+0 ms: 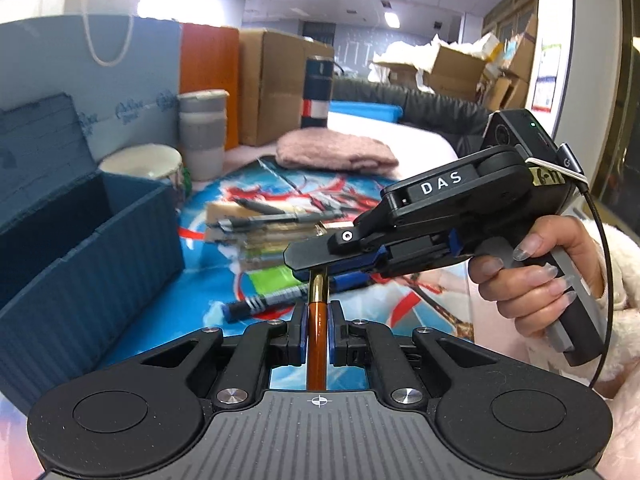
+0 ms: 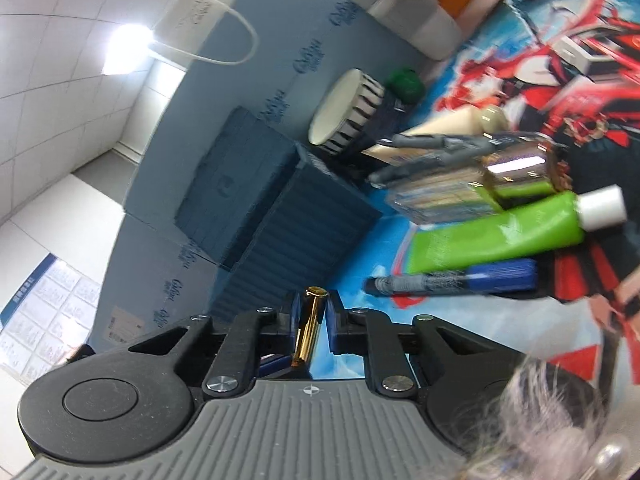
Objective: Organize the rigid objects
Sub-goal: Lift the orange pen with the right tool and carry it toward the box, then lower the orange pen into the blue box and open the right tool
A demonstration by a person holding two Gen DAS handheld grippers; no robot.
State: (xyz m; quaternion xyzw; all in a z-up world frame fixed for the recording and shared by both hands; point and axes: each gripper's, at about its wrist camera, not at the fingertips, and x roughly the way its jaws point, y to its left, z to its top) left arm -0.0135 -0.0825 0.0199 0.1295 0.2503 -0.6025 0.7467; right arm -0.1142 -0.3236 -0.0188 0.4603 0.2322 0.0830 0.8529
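Pen [image 1: 317, 320] — a slim one w/ an amber barrel and a gold end — sits off the mat, clamped at both ends: the left gripper [image 1: 317, 322] is closed on the amber barrel, and the right gripper [image 1: 320, 266], coming in crosswise from the right, is closed on the gold tip just beyond it. The left wrist view shows both tools at once, plus the hand [image 1: 532, 276] wrapped round the right one's grey handle, long nails visible, and a fluffy pale sleeve [image 1: 616, 280] behind it. The right wrist view, rolled well over, shows only its own jaws pinched on the gold section [image 2: 308, 328]; the amber part isn't seen there. Left of the pen stands the blue ribbed box [image 1: 92, 256], lid up, inside dark. Beyond the pen, on the red-and-blue printed mat [image 1: 352, 188], lies a blurred pile of pens and flat items [image 1: 256, 228] — the right view sorts it better: a green tube w/ white cap [image 2: 500, 232], a blue marker [image 2: 452, 280] beside it, grey pens [image 2: 432, 152] and a shiny bottle [image 2: 520, 168]. Only the left view gives the far room: a pink folded cloth [image 1: 336, 152], stacked grey cups [image 1: 202, 132], cardboard boxes [image 1: 276, 84]. A white round tub [image 1: 142, 160] sits behind the box in both.
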